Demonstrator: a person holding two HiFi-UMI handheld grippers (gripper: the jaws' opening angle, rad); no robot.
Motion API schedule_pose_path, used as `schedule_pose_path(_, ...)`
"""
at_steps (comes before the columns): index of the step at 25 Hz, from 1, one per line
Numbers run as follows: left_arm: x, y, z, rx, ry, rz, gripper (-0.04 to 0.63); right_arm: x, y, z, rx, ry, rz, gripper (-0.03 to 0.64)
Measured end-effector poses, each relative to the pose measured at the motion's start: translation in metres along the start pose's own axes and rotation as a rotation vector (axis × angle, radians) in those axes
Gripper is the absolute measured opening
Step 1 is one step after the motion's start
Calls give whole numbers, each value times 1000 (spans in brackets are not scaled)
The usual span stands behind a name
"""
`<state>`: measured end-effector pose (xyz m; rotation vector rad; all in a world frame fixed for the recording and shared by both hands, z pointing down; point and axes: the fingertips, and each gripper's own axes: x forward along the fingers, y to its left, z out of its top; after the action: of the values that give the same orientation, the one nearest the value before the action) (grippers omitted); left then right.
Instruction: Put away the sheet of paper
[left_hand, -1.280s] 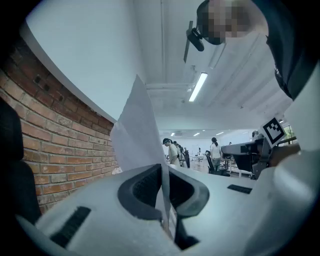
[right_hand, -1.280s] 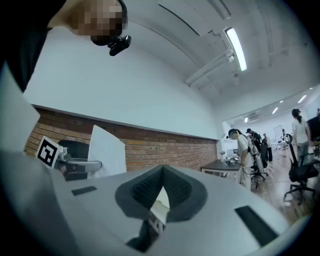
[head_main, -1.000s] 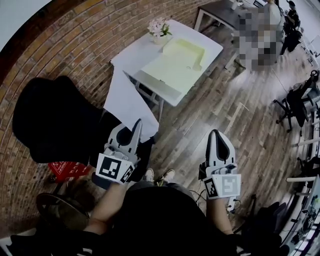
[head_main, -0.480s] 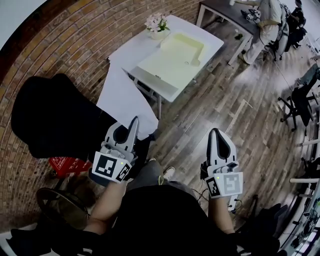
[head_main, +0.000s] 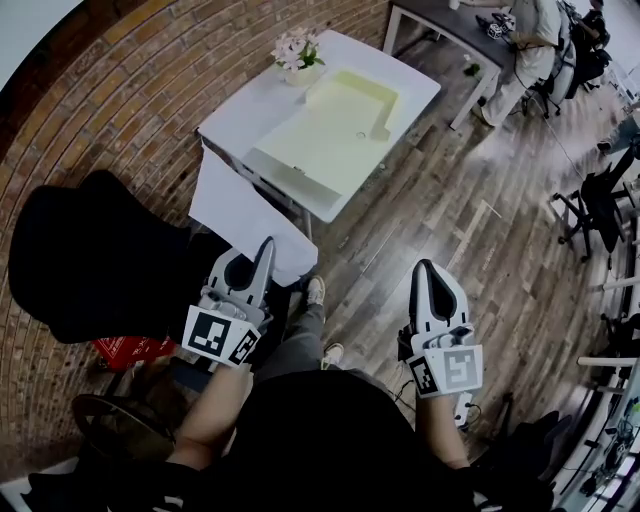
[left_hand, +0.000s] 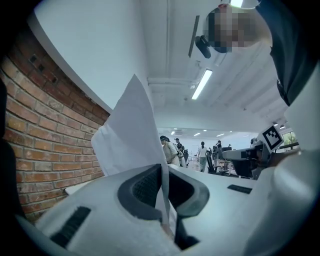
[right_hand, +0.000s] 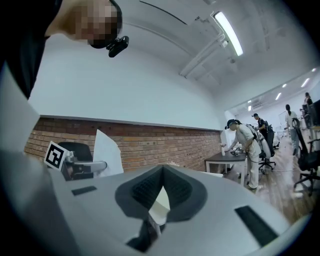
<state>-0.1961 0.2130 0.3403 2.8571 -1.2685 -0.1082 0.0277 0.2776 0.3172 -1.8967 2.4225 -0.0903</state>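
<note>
My left gripper (head_main: 266, 246) is shut on the lower edge of a white sheet of paper (head_main: 236, 208), which stands up from the jaws toward the table. In the left gripper view the sheet (left_hand: 128, 131) rises between the closed pads of the left gripper (left_hand: 163, 169). My right gripper (head_main: 424, 268) hangs at the right over the wooden floor, shut with nothing in it. In its own view the right gripper (right_hand: 162, 169) has its tips touching. A pale yellow open folder (head_main: 330, 128) lies on the white table (head_main: 236, 112) ahead.
A pot of pale flowers (head_main: 292, 50) stands at the table's far corner. A black chair (head_main: 80, 262) is at my left by the brick wall, with a red object (head_main: 128, 350) below it. A person (head_main: 530, 40) stands at a dark desk at the far right.
The table and folder have shifted left and nearer in the head view, and my feet have stepped forward. The sheet stays in the left gripper. Both grippers keep their pose.
</note>
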Motion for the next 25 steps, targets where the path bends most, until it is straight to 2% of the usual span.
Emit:
schedule_pose_path(9, 106, 60, 1, -31, -17, -18, 25, 114, -50, 4, -21, 34, 8, 14)
schedule_pose_path(16, 177, 103, -3, -63, 0, -78, 25, 208, -64, 18, -43, 24, 13, 13)
schedule_pose_path(25, 231, 114, -12, -102, 15, -111, 25, 249, -94, 13, -36, 47, -3, 14)
